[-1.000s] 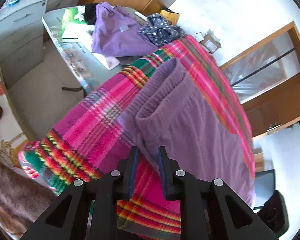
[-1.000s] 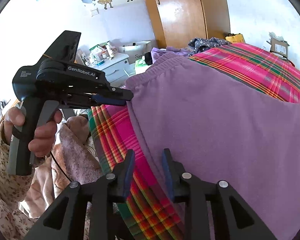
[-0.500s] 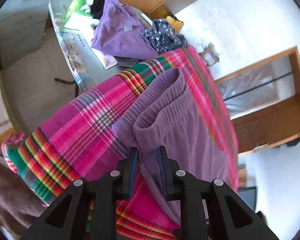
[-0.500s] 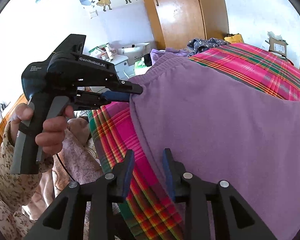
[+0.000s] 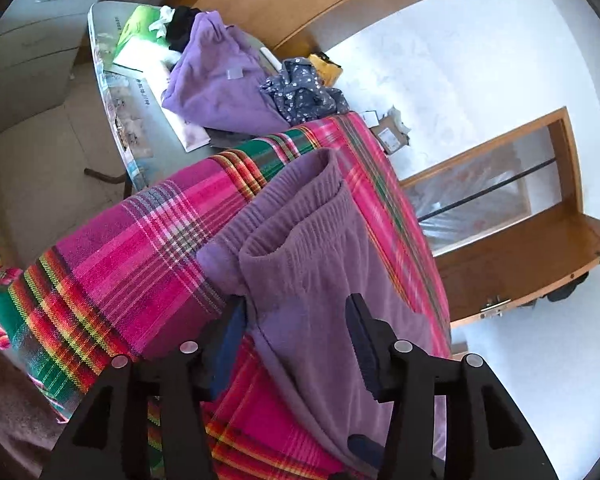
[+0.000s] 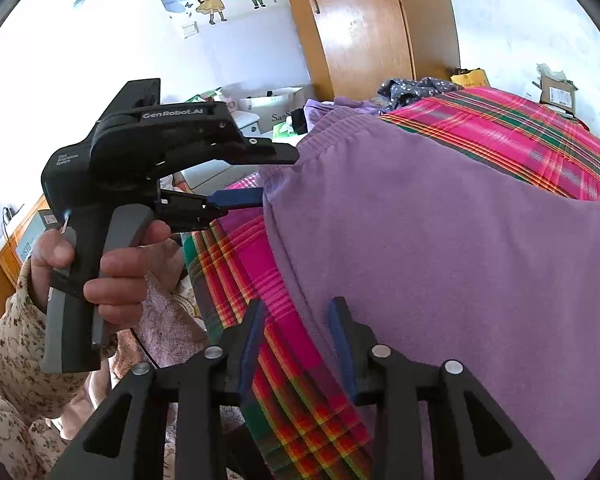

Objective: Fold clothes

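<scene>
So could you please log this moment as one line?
left gripper: opening, trousers edge between jaws | right gripper: opening at trousers edge | trousers: on plaid blanket

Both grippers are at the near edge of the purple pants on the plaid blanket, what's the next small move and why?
Probably draw both grippers back off the cloth. The left gripper and right gripper are both opening, pads clear of the purple pants, though its edge lies between each pair. The pants lie doubled on the plaid blanket, so this fold looks set down.
</scene>
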Tool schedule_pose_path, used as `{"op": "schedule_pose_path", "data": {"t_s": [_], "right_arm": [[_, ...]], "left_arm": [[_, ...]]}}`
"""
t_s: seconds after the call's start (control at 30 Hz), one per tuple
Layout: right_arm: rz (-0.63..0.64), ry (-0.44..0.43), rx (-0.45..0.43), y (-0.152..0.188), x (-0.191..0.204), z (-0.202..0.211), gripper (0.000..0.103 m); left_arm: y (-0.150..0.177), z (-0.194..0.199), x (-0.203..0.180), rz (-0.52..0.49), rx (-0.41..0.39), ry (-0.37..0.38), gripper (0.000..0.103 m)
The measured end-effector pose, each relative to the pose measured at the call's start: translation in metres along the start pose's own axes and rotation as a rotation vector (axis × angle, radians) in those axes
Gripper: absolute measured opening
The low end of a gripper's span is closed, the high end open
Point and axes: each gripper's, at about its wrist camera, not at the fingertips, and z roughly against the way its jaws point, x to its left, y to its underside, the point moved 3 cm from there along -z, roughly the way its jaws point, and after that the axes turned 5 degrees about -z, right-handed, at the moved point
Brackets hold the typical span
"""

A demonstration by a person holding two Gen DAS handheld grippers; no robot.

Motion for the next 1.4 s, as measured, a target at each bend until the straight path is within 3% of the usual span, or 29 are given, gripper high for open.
{"op": "schedule_pose_path", "data": {"t_s": [0.43,0.83,1.2,1.27,1.3,1.4], "right_arm": [[0.006,0.01,0.003,-0.002,0.0,-0.003,0.035],[0.2,0.143,-0.003,-0.041,0.036,-0.043,0.04],[0.288,0.301,0.021,-0.056,0.047,-0.082,0.04],[0.293,0.313,0.014,-0.058,0.049,-0.083,0.027],[0.289,0.32,0.011,-0.058,0.048,-0.083,0.014],[0.225,0.289,-0.013,-0.062,0.041,-0.076,0.006]], "left_arm": [[-0.004,0.005,0.011,0.117,-0.014,0.04,0.053],[-0.008,0.008,0.008,0.101,0.009,0.082,0.053],[-0.014,0.009,0.011,0.113,0.039,0.132,0.053],[-0.014,0.009,0.012,0.126,0.042,0.143,0.053],[-0.015,0.009,0.013,0.133,0.044,0.147,0.053],[-0.015,0.01,0.018,0.16,0.042,0.157,0.053]]}}
